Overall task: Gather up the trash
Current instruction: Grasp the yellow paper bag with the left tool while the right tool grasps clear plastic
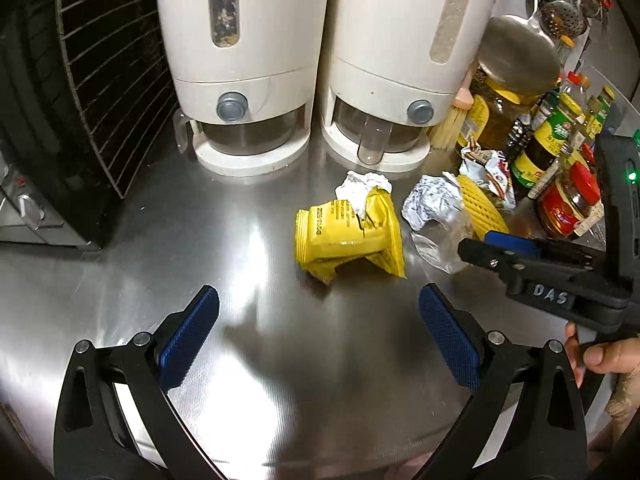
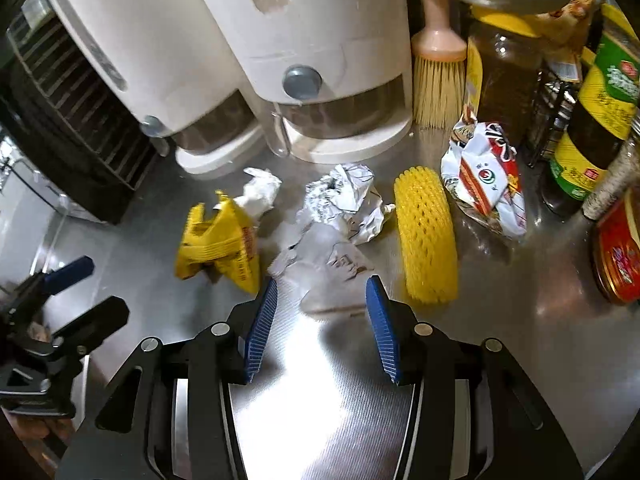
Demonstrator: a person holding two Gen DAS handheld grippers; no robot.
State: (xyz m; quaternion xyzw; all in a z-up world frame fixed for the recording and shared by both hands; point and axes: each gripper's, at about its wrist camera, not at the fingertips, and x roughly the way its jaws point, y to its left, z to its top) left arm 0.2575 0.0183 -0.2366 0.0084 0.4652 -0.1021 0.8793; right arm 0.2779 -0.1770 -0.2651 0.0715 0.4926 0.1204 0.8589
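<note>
Trash lies on the steel counter [image 1: 240, 264]: a crumpled yellow wrapper [image 1: 348, 232] [image 2: 224, 240], a white paper wad [image 1: 362, 188] [image 2: 260, 190], a crumpled foil-like sheet [image 1: 432, 200] [image 2: 344, 196], a clear plastic bag [image 1: 438, 246] [image 2: 332, 264], a yellow foam net [image 1: 482, 206] [image 2: 426, 236] and a red-and-white snack bag [image 1: 494, 178] [image 2: 486, 184]. My left gripper [image 1: 318, 320] [image 2: 106, 286] is open and empty, short of the yellow wrapper. My right gripper [image 2: 323, 284] [image 1: 476, 244] stands half-wide with the near end of the clear bag between its fingertips; the pads do not visibly squeeze it.
Two white dispensers [image 1: 240, 60] [image 1: 400, 60] stand behind the trash. Jars and sauce bottles [image 1: 552, 148] [image 2: 600, 120] crowd the right side, with a pink-handled brush [image 2: 438, 80] beside them. A black wire rack [image 1: 104, 80] stands at the left. A hand [image 1: 600, 356] holds the right gripper.
</note>
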